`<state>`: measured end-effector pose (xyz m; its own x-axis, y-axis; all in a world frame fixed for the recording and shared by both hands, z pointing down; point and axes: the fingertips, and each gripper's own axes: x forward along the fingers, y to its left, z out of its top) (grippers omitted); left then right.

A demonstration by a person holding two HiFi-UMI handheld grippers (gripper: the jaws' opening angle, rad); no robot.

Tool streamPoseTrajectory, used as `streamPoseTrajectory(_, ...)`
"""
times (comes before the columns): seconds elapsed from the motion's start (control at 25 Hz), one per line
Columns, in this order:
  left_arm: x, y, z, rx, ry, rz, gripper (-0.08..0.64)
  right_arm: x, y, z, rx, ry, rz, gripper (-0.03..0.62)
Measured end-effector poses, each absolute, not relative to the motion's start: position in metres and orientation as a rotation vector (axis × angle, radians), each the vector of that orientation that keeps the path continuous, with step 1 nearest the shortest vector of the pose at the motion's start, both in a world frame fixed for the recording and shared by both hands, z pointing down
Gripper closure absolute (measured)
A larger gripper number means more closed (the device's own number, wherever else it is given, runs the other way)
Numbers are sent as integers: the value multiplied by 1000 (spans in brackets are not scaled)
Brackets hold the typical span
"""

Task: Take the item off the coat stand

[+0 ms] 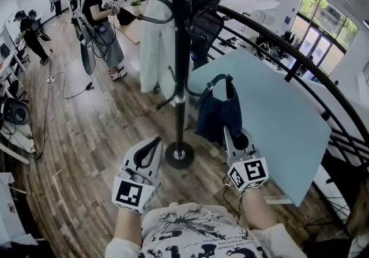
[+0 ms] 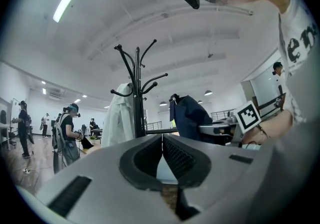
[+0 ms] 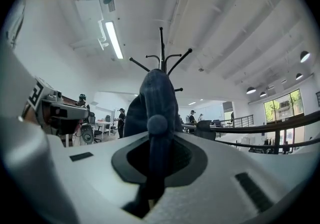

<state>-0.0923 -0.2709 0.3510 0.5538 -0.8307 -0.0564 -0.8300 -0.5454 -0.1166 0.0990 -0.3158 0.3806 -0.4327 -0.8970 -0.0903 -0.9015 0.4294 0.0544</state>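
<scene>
Right hand-held gripper: jaws narrow, clamped on dark strap of navy bag, grip plain only in right gripper view. Head view: bag hangs from it, just right of coat stand pole. Left hand-held gripper: jaws together, empty. Its view shows bag apart from stand, white coat on hook.
</scene>
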Motion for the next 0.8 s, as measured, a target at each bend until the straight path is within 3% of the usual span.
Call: streamPoseTrajectory(0.8, -88, -290, 351, -2653, 1451, -21, 555, 91, -303, 386, -1607, 2686, 222, 572)
